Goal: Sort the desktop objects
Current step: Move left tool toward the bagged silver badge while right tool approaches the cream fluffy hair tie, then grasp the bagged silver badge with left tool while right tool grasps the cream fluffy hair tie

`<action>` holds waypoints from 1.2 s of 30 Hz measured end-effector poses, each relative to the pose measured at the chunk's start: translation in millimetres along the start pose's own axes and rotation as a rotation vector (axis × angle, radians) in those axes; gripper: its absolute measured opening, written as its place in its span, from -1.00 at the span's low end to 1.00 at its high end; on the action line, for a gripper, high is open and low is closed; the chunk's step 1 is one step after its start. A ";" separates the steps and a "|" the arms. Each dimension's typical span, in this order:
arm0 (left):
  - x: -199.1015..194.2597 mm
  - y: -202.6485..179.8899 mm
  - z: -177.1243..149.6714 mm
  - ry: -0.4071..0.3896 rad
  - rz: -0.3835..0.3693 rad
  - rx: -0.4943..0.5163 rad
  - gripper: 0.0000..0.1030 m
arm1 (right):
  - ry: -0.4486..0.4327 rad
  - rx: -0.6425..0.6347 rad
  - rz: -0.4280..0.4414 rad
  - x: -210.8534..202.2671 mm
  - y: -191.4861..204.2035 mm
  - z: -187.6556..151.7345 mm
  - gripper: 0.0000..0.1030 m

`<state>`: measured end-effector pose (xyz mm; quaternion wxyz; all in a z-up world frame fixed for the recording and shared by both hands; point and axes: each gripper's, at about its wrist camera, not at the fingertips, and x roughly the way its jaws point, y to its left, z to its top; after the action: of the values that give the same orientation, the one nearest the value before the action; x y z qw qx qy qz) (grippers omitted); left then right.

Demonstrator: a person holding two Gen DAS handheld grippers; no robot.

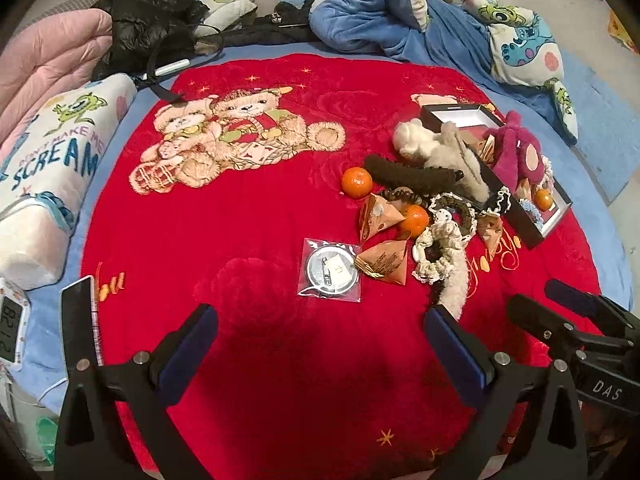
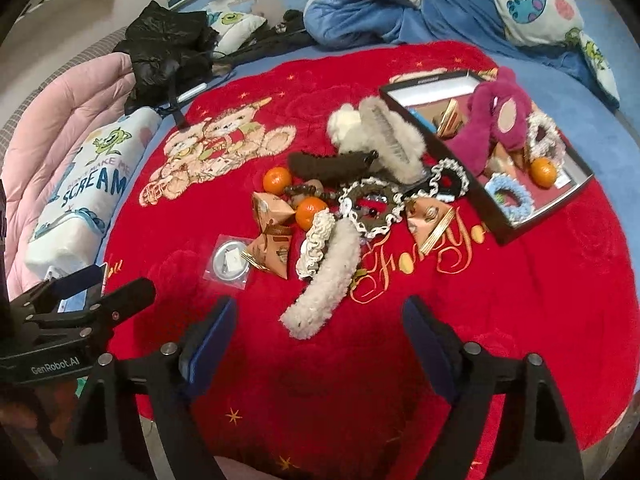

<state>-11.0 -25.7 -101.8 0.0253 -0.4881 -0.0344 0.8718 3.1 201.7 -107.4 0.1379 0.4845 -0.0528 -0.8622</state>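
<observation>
Both of your grippers hang over the near edge of the red blanket (image 2: pixel 520 320) with fingers spread wide and nothing between them; your left gripper (image 1: pixel 320 344) sits to the left, your right gripper (image 2: pixel 320 340) closer to the pile.

The nearest loose thing is the cream fuzzy hair clip (image 2: pixel 322 284); it lies just ahead of your right gripper, a touch left of its centre line; its long axis runs diagonally, near end pointing lower left, far end tucked against the lace scrunchie (image 2: pixel 316 246). Your right hand looks the better placed one; to close across the clip's narrow width you would likely need to turn the wrist.

The open black box (image 2: pixel 496 152) stands further ahead and to the right, already holding a magenta plush toy (image 2: pixel 496 120), a tangerine (image 2: pixel 543 172) and a blue scrunchie (image 2: pixel 508 196).

Beyond the clip the pile is crowded; two more tangerines (image 2: pixel 277 180), orange paper packets (image 2: pixel 272 210), a bead bracelet, a brown clip (image 2: pixel 328 168) and a grey fur clip (image 2: pixel 394 140) touch or overlap; a bagged round badge (image 1: pixel 331 272) lies apart, nearer your left gripper.
</observation>
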 end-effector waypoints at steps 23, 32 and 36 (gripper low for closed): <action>136.1 -5.6 10.3 0.118 0.024 0.089 1.00 | 0.148 0.045 0.019 99.9 -24.3 2.3 0.23; 150.8 -6.7 0.0 0.010 0.037 0.136 1.00 | 0.183 0.030 0.048 119.9 -19.7 1.8 0.00; 151.1 -7.7 -2.3 -0.013 0.046 0.117 1.00 | 0.173 0.040 0.062 119.5 -23.1 -1.0 0.02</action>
<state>-87.9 -6.2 -230.6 0.0337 -0.4806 0.0278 0.8758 -59.2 189.3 -211.2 0.1588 0.5579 -0.0728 -0.8113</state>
